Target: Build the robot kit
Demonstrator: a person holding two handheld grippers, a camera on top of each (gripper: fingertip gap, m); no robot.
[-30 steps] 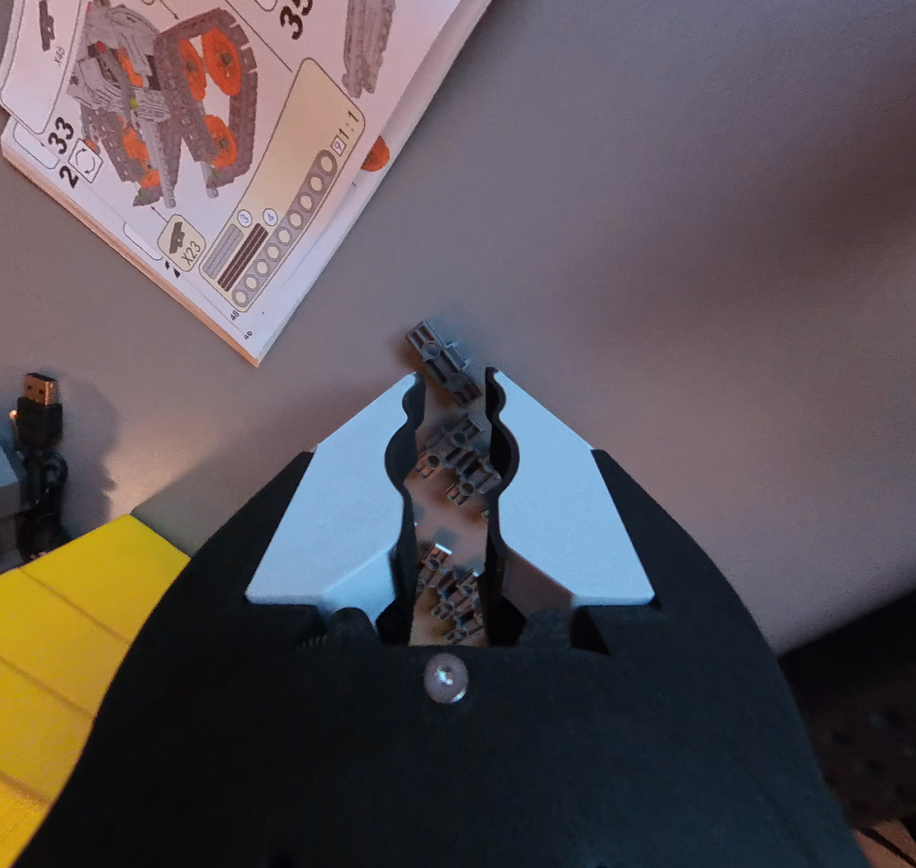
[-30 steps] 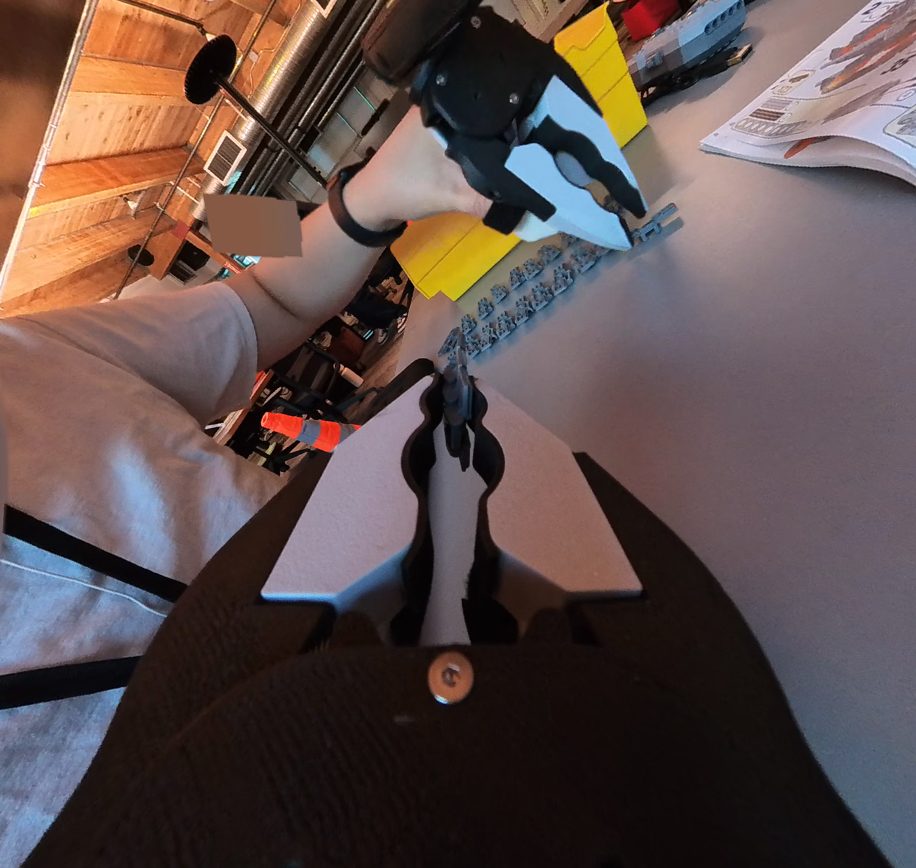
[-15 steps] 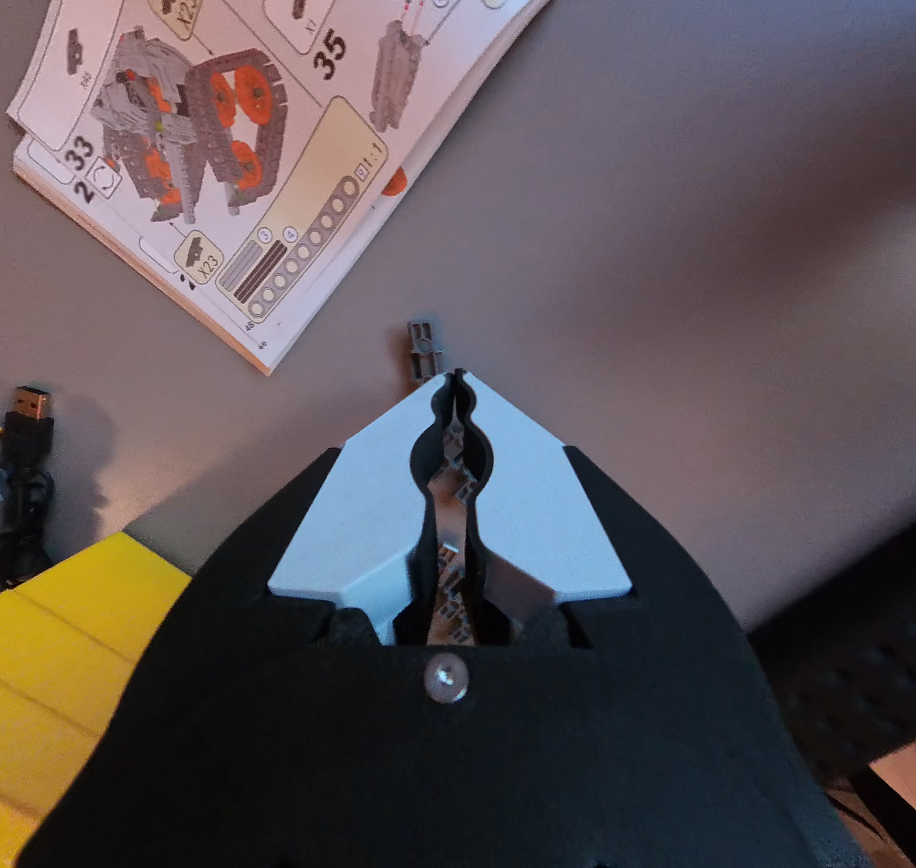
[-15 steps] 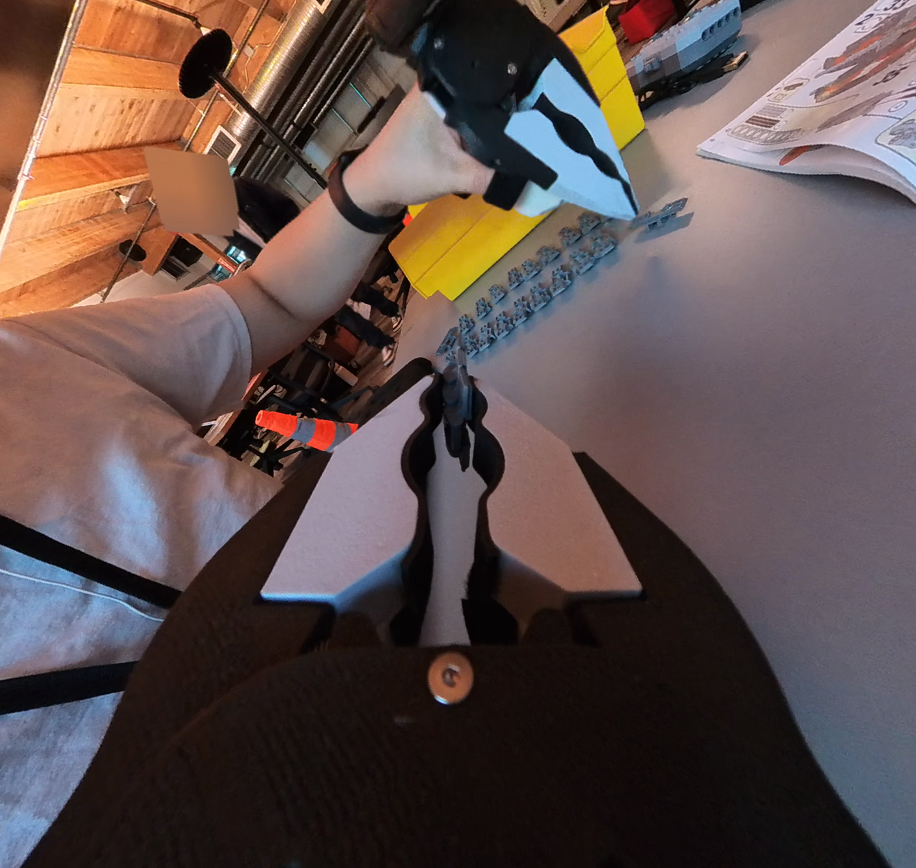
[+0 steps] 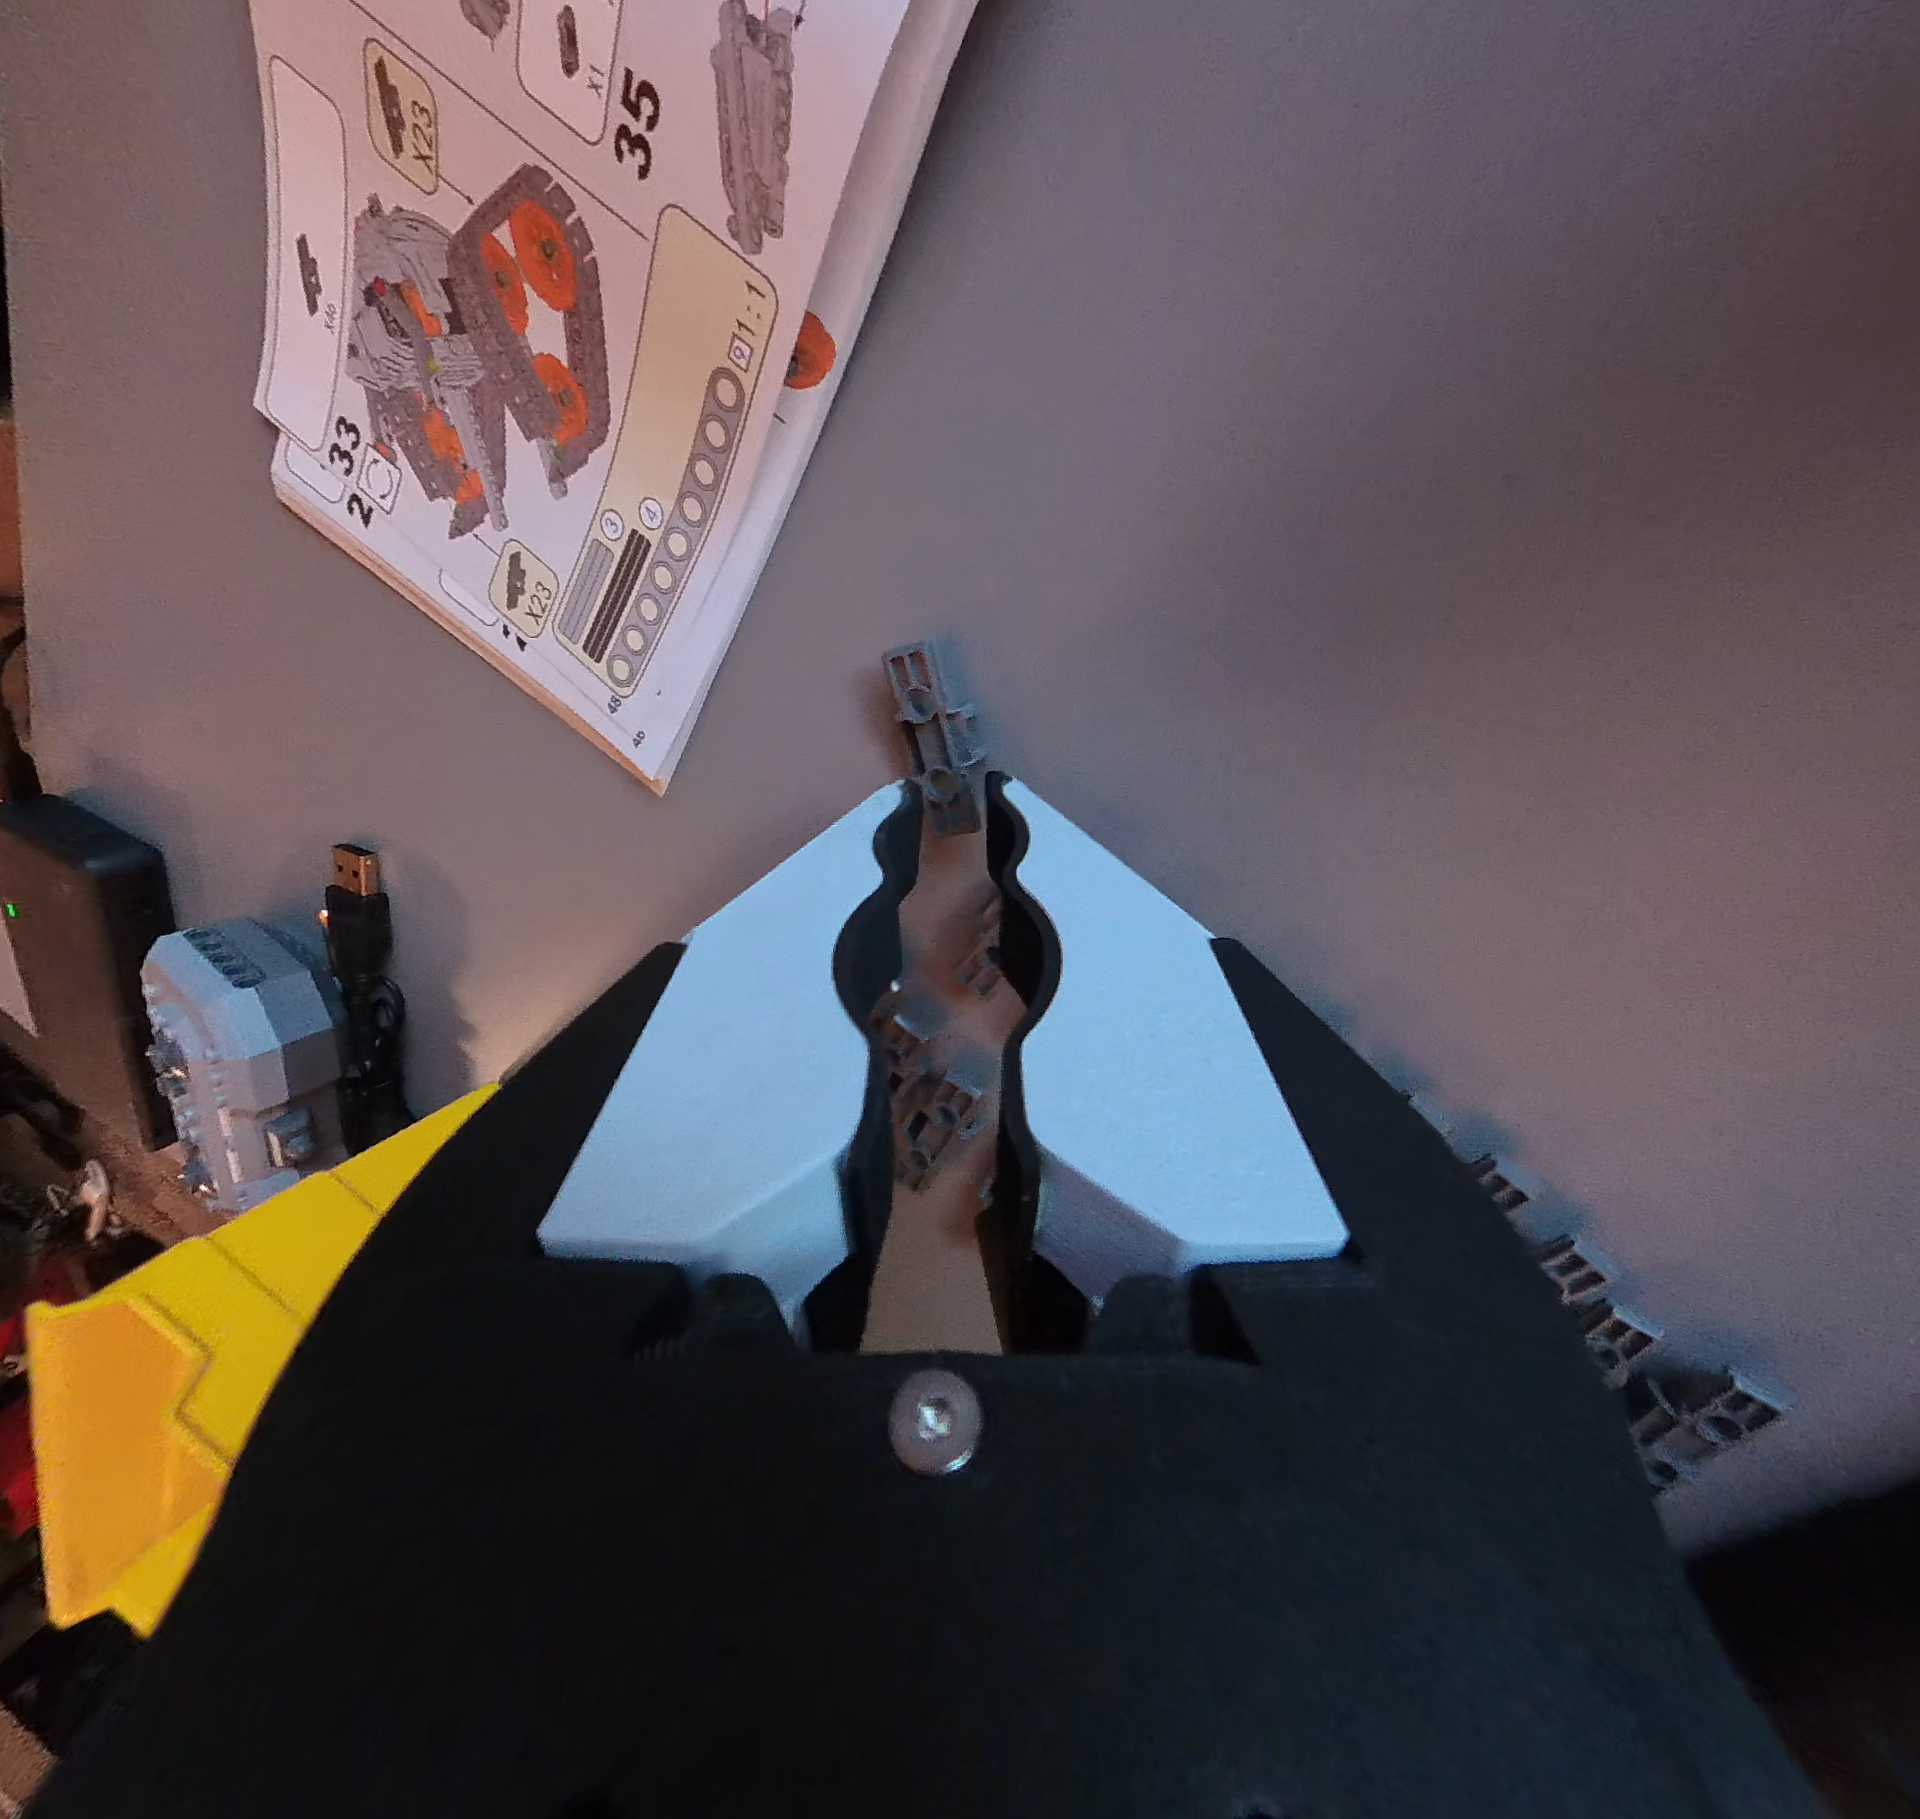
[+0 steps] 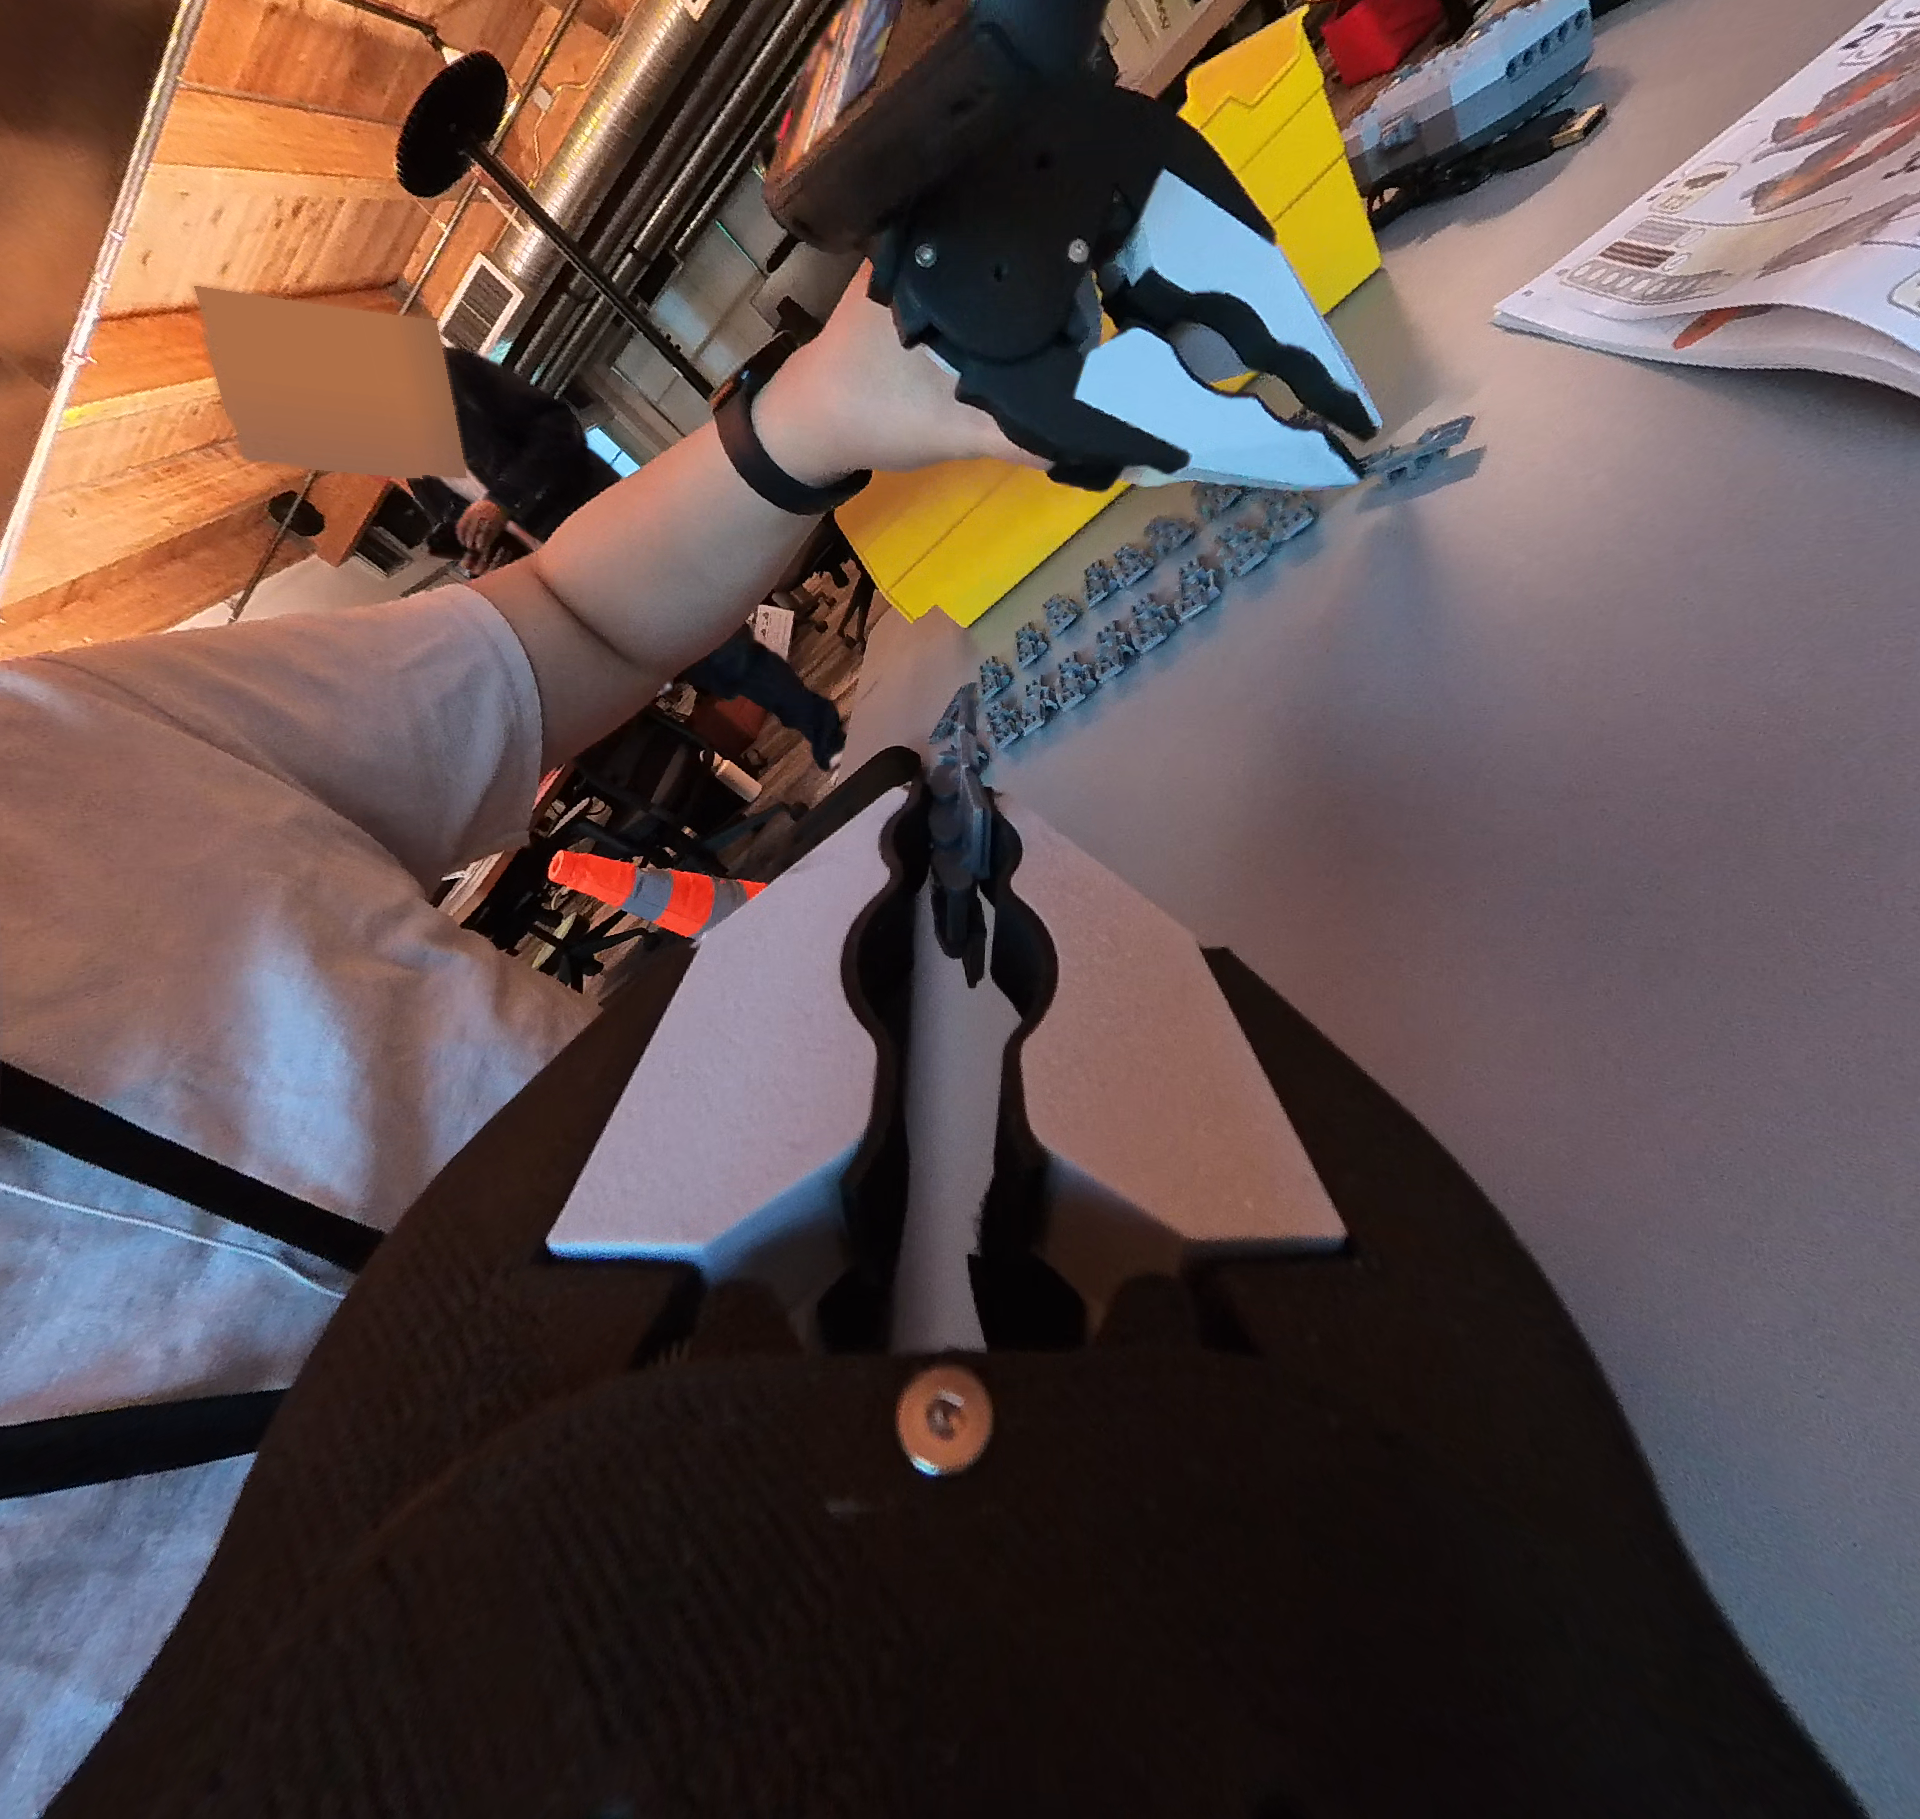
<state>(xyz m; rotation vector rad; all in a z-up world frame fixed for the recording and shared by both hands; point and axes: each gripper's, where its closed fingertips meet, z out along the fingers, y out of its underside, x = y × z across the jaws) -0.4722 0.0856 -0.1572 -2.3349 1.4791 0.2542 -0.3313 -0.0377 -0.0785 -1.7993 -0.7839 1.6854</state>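
In the left wrist view my left gripper (image 5: 943, 793) is low over the grey table (image 5: 1455, 522). Its tips are closed on the near end of a small grey track link (image 5: 930, 720), which points away from me and lies on the table. The right wrist view shows the same gripper (image 6: 1351, 450), held by a hand, with the link (image 6: 1418, 450) sticking out of its tips. My right gripper (image 6: 956, 803) is shut on a short dark grey strip of track links (image 6: 961, 855), seen edge-on and held above the table's near edge.
Two rows of grey track links (image 6: 1143, 606) lie on the table behind the left gripper; some also show in the left wrist view (image 5: 1621, 1354). An open instruction booklet (image 5: 582, 294), a yellow bin (image 5: 177, 1354), a grey block (image 5: 239, 1042) and a cable plug (image 5: 358, 896) lie around. One gripper's finger ends stand about 20 cm off the other's.
The left pads closed on air half a second ago, with the link just ahead of the tips. They reopened a little and now close on the link's end. The right gripper has not moved.
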